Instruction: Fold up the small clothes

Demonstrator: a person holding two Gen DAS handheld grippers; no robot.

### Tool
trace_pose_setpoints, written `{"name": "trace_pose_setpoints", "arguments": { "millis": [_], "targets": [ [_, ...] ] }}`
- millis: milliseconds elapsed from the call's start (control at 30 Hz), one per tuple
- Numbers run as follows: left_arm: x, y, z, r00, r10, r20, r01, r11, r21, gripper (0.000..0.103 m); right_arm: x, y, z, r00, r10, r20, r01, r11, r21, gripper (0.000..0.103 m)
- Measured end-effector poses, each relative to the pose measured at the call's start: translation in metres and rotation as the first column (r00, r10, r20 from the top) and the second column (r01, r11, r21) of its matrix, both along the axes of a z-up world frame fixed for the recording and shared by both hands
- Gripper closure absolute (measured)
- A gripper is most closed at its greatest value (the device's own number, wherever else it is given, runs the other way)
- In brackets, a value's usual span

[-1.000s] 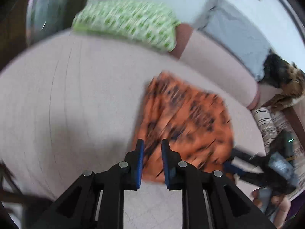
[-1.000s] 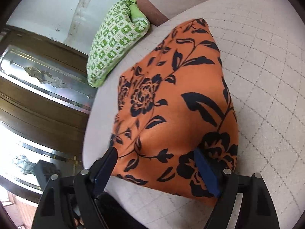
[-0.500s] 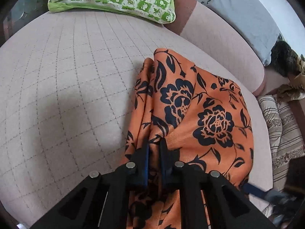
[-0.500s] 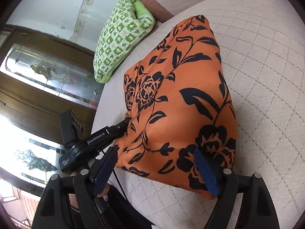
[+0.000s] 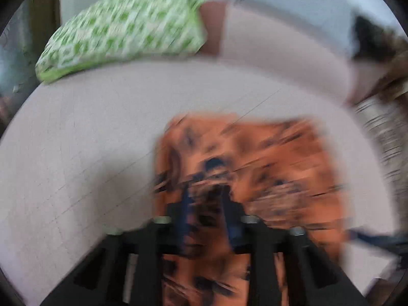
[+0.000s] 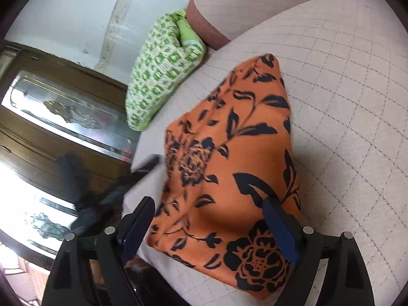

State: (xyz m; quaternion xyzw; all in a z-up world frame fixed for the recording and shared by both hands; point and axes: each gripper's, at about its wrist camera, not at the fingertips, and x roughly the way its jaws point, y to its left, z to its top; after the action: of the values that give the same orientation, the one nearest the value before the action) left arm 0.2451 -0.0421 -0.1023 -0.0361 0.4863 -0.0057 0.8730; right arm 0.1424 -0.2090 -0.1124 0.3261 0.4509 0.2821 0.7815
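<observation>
The orange flowered cloth (image 6: 229, 168) lies folded on the pale quilted cushion (image 6: 344, 102), near its front edge. The left gripper (image 5: 205, 199) is closed on the cloth's edge, a fold bunched between its jaws, though that view is blurred. The right gripper (image 6: 209, 227) hovers spread wide over the near corner, holding nothing. A green checked pillow (image 6: 163, 68) sits behind.

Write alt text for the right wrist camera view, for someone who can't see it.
An orange cloth with black flowers lies on a pale quilted cushion, with the open right gripper just above its near edge. A green patterned pillow leans behind it.
</observation>
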Motion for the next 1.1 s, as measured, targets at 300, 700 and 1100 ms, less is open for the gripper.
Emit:
{"name": "trace_pose_setpoints", "arguments": {
  "millis": [300, 700, 1100],
  "targets": [
    [0.011, 0.011, -0.015, 1.000, 0.007, 0.001, -0.007, 0.999, 0.040, 0.086, 0.087, -0.007, -0.059, 0.975, -0.070, -0.211, 0.082, 0.995, 0.051, 0.049],
    [-0.053, 0.033, 0.027, 0.994, 0.030, 0.106, -0.021, 0.996, -0.090, 0.048, 0.021, -0.001, -0.004, 0.989, -0.135, -0.062, 0.119, 0.968, -0.221, 0.025],
    [-0.101, 0.034, -0.009, 0.999, 0.025, -0.025, -0.029, 0.980, -0.199, 0.074, -0.025, 0.015, -0.036, 0.984, -0.084, -0.158, 0.050, 0.977, -0.207, 0.069]
  ]
}}
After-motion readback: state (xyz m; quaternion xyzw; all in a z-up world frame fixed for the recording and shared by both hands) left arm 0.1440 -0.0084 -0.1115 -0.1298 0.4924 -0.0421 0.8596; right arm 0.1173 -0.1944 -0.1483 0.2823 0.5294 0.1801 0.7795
